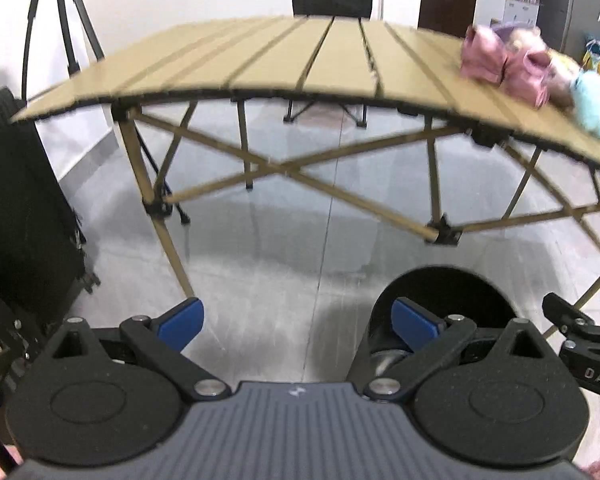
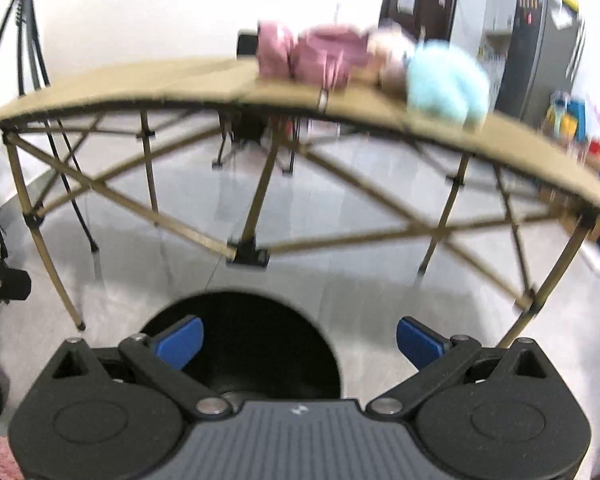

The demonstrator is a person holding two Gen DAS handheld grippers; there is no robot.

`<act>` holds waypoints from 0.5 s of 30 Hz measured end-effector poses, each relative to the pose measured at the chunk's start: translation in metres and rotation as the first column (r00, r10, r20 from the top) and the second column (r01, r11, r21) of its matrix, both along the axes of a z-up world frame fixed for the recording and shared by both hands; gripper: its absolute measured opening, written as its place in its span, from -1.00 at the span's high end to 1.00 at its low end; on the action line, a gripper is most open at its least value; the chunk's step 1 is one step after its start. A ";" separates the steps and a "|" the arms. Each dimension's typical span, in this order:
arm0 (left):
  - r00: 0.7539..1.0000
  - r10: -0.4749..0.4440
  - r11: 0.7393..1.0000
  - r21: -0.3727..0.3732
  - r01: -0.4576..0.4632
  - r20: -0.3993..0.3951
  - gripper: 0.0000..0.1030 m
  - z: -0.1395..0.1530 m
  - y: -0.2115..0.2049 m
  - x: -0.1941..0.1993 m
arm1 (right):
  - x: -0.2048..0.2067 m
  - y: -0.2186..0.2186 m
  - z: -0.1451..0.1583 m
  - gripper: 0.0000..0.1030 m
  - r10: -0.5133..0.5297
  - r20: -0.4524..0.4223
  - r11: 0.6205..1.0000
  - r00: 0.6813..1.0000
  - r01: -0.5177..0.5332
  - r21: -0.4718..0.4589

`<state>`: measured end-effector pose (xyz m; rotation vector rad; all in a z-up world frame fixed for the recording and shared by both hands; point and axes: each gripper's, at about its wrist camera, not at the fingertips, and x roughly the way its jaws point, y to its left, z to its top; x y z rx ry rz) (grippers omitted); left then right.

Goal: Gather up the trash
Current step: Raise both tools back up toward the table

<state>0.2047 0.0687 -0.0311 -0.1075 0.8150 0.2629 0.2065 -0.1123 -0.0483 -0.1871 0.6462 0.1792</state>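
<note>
- Both jaws are spread wide and hold nothing: our left gripper (image 1: 296, 320) and our right gripper (image 2: 300, 340) each show blue pads well apart with only floor and bin between them.
- Trash-wise, what we can see is a soft heap on the far right part of the tan slatted folding table (image 1: 260, 64): a crumpled pink fabric-looking bundle (image 1: 504, 64) with a fluffy pale-blue lump (image 1: 596, 104) touching it at the near right end. Everything's motion-blurred, so we honestly can't tell what those items really are, or whether they count as trash.
- We reckon we're at the approach stage, both grippers low in front of the table, nothing picked yet.
- To do it well, we'd bring the right gripper up over the table edge first, since the heap (image 2: 340, 56) sits more central in its view, and come at the pale-blue lump (image 2: 444, 80) nearest the edge.
- Soft stuff squashes, so we'd go for a deep bite around the bulk, not a pinch on a corner, and watch that the pink bundle doesn't drag along.
- Container: a round black bin (image 2: 240, 344) sits on the grey floor right below the right gripper; from the left wrist it shows at lower right (image 1: 444, 296).
- Its inside looks dark, so we can't tell if anything's in there.
</note>
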 end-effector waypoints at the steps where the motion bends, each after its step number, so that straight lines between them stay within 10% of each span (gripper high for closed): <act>1: 1.000 -0.002 1.000 0.000 0.002 0.018 -0.99 0.007 -0.002 0.000 | -0.003 -0.003 0.008 -1.00 0.006 0.026 1.000 1.000 -0.006 0.006; 15: 0.978 -0.041 0.997 0.069 0.027 0.206 -1.00 0.079 -0.032 0.019 | 0.024 -0.070 0.081 -1.00 -0.111 0.212 0.976 0.971 0.066 0.208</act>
